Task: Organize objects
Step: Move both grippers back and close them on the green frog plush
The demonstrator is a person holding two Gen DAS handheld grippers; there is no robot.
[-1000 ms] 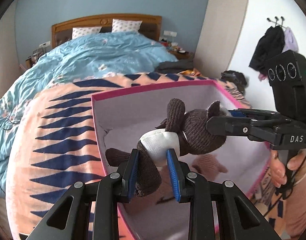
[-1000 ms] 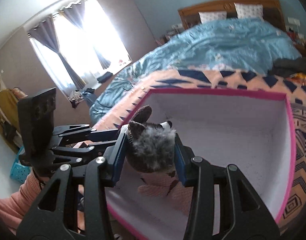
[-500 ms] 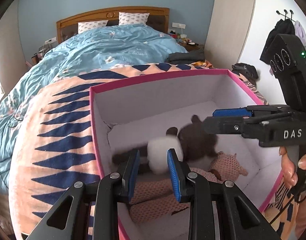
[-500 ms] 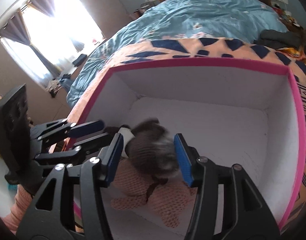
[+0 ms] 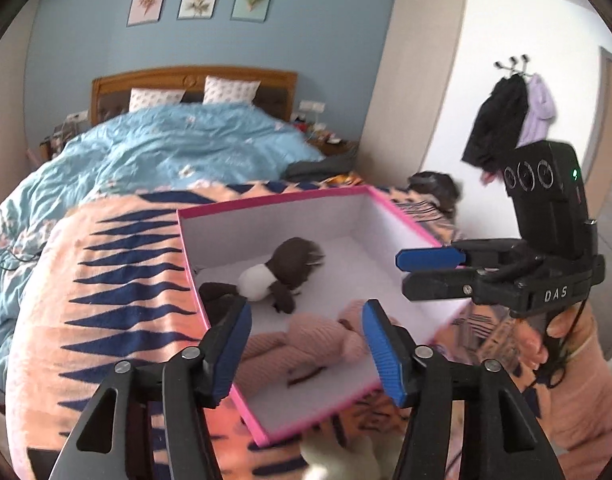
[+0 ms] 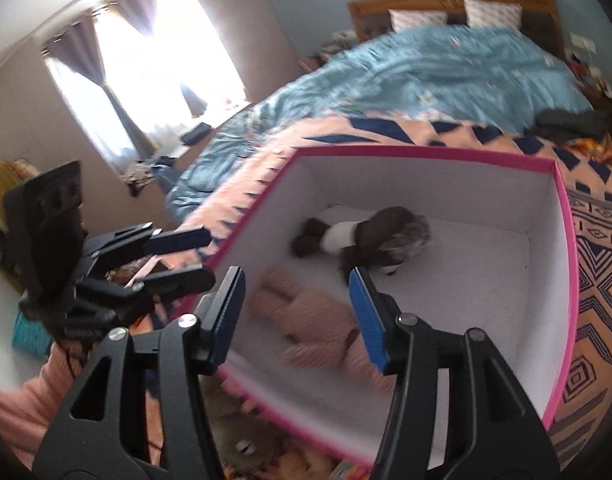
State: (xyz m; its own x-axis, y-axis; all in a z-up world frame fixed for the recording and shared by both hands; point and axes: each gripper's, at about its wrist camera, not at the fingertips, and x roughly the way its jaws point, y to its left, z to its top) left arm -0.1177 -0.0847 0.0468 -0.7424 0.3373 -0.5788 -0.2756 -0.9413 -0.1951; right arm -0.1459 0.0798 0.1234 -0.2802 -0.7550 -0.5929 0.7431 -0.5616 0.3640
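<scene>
The pink-rimmed cardboard box with white inner walls (image 5: 266, 204) sits on a peach blanket patterned with navy triangles (image 5: 118, 280), which covers the near end of the bed; beyond the box lies a rumpled light-blue duvet (image 5: 166, 152), and further still a wooden headboard (image 5: 186, 76) with two pale pillows.

Inside the box, on its white floor, lies the dark-brown knitted plush toy with a white middle (image 5: 278, 274); it rests on its side toward the box's left wall, free of both grippers; nearer the box's front wall lies a pale-pink knitted plush toy (image 5: 306, 344), close beside the brown one.

The left gripper (image 5: 306, 340) hangs over the box's front edge; its jaws have just been opening and now stand apart with nothing between the blue pads; only the pink toy shows below them. The right gripper (image 6: 296, 312) hangs over the same front part of the box; its jaws have also been opening and stand wide and empty; a hand in a pink sleeve (image 5: 562, 344) grips its handle at the box's right side.
</scene>
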